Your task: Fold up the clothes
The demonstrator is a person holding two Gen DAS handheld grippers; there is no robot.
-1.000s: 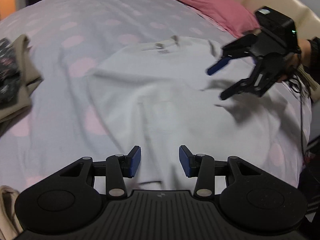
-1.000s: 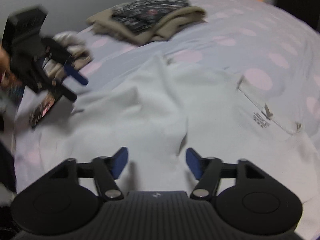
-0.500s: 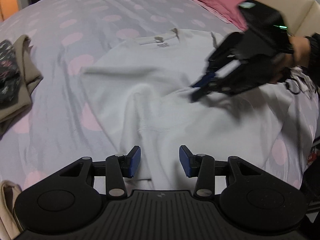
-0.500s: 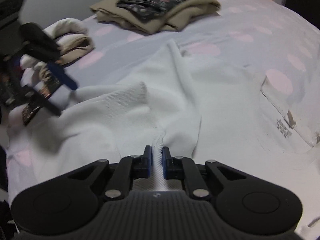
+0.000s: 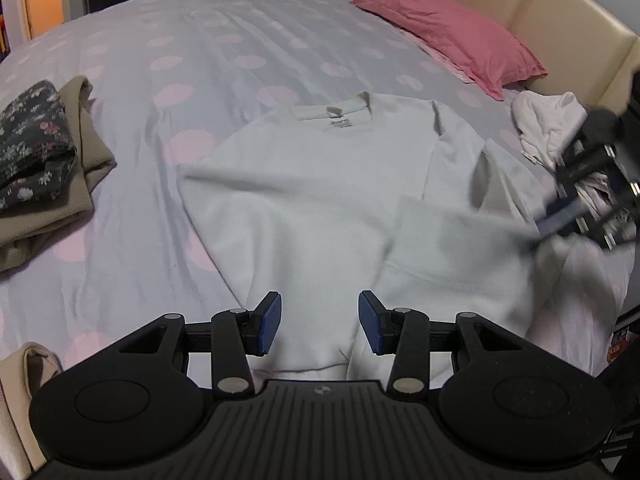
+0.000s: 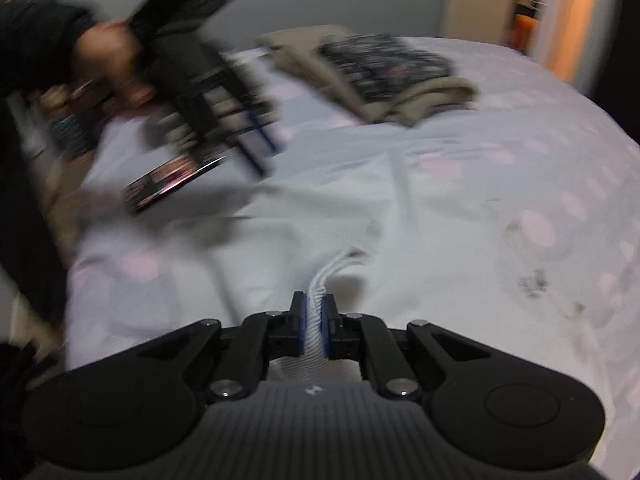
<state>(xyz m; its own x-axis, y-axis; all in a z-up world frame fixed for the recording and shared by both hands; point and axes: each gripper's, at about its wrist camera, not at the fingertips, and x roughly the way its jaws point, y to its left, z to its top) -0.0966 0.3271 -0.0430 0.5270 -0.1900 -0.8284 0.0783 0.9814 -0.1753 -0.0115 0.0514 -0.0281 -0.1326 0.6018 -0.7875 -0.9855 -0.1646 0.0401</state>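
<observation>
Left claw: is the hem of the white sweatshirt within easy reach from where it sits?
Probably yes: the left claw is open just above the white sweatshirt hem, nothing between.

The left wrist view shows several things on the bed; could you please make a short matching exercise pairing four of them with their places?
Things:
1. white sweatshirt
2. pink pillow
3. floral garment
4. left gripper

Places:
A. on the tan clothes at the left
B. by the headboard
C. spread flat mid-bed
D. open above the sweatshirt's hem

Pairs: 1-C, 2-B, 3-A, 4-D
</observation>
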